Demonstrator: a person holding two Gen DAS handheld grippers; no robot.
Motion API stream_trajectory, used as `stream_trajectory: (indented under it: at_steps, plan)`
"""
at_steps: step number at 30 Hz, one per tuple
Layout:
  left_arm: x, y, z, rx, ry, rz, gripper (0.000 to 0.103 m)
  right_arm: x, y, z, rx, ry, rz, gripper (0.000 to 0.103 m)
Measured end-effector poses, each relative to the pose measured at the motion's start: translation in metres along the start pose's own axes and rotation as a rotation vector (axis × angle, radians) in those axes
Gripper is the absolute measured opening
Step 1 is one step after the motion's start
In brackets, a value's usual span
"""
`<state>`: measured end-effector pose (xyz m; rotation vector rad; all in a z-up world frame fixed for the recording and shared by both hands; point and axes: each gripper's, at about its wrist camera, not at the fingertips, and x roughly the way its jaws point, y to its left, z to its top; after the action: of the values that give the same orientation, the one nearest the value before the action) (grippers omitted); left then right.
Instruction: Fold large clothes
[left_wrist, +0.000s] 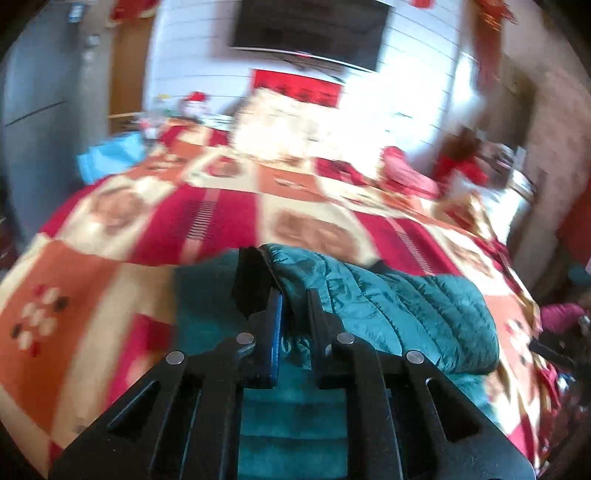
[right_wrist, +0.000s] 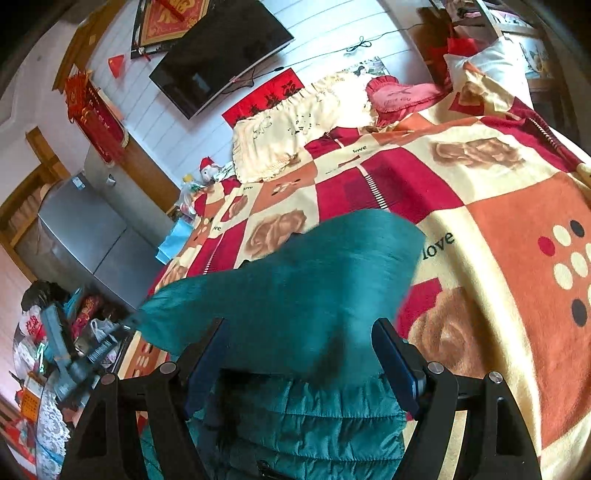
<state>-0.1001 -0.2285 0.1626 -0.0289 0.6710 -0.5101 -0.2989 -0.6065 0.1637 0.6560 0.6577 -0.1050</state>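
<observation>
Left wrist view, blurred, suggests my left gripper (left_wrist: 293, 306) is pinching the dark collar edge of the teal quilted jacket (left_wrist: 399, 310), which is lying on the patchwork blanket (left_wrist: 110, 266). My right gripper (right_wrist: 295, 354) is hovering spread wide over a lifted teal flap, gripping nothing. I'm judging the fold needs edges aligned before pressing flat.

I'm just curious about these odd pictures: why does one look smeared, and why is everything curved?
Left wrist view: motion blur smears the bedspread, glare washes out the pillow. Right wrist view: sharper, only the teal jacket blurs. Both bend from fisheye lenses.
</observation>
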Motion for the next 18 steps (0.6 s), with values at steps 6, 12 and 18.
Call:
stream_trajectory:
  at_steps: [6, 12, 18]
  plan:
    - [0.016, 0.063, -0.022, -0.065, 0.040, 0.152, 0.007, 0.045, 0.025, -0.005, -0.054, 0.058, -0.001, 0.077]
    - [0.038, 0.081, -0.050, -0.118, 0.142, 0.104, 0.006, 0.130, 0.049, -0.019, -0.154, 0.194, -0.055, 0.077]
    - [0.023, 0.069, -0.042, -0.099, 0.116, 0.055, 0.008, 0.159, 0.048, -0.035, -0.185, 0.239, -0.127, 0.077]
